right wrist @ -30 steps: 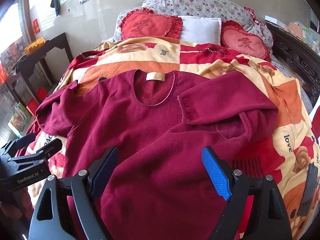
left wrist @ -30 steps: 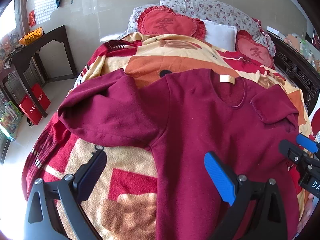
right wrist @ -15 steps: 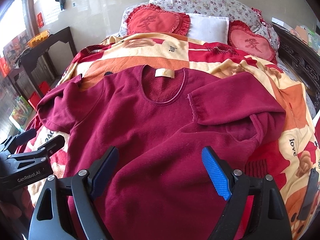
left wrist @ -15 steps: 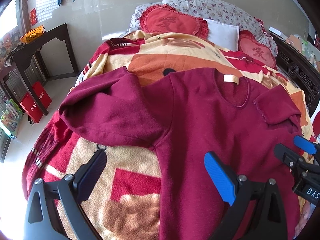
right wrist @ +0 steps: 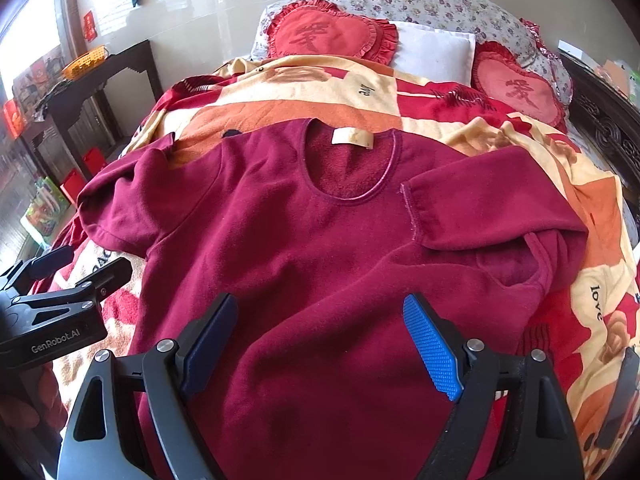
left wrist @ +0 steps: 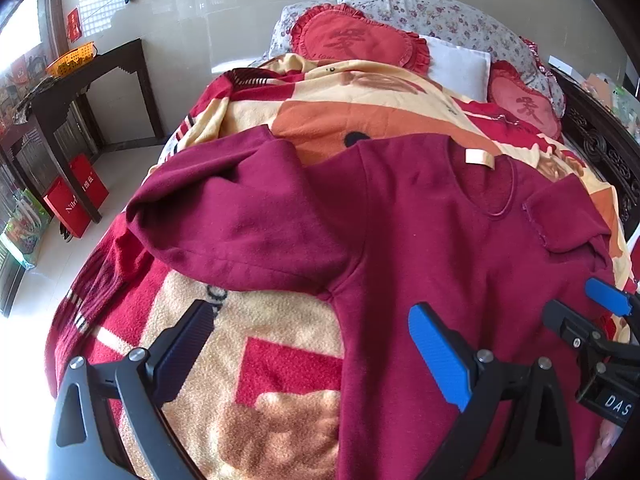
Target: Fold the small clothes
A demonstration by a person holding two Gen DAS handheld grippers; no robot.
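A dark red long-sleeved top (right wrist: 320, 248) lies flat on the bed, neck away from me, also in the left wrist view (left wrist: 432, 232). Its right sleeve (right wrist: 492, 208) is folded in across the chest. Its left sleeve (left wrist: 240, 216) spreads out to the left, bunched at the end. My left gripper (left wrist: 308, 340) is open and empty, above the blanket and the top's left side edge. My right gripper (right wrist: 320, 340) is open and empty, above the top's lower body. Each gripper shows at the edge of the other's view.
A red, orange and cream blanket (left wrist: 256, 360) covers the bed. Heart-shaped red cushions (right wrist: 328, 32) and pillows lie at the head. A dark wooden bed frame (right wrist: 600, 120) runs along the right. A dark side table (left wrist: 80, 80) and red bags (left wrist: 76, 196) stand at the left.
Both grippers have moved a little nearer to the top and both views have shifted slightly. The top has not moved. Both grippers stay open.
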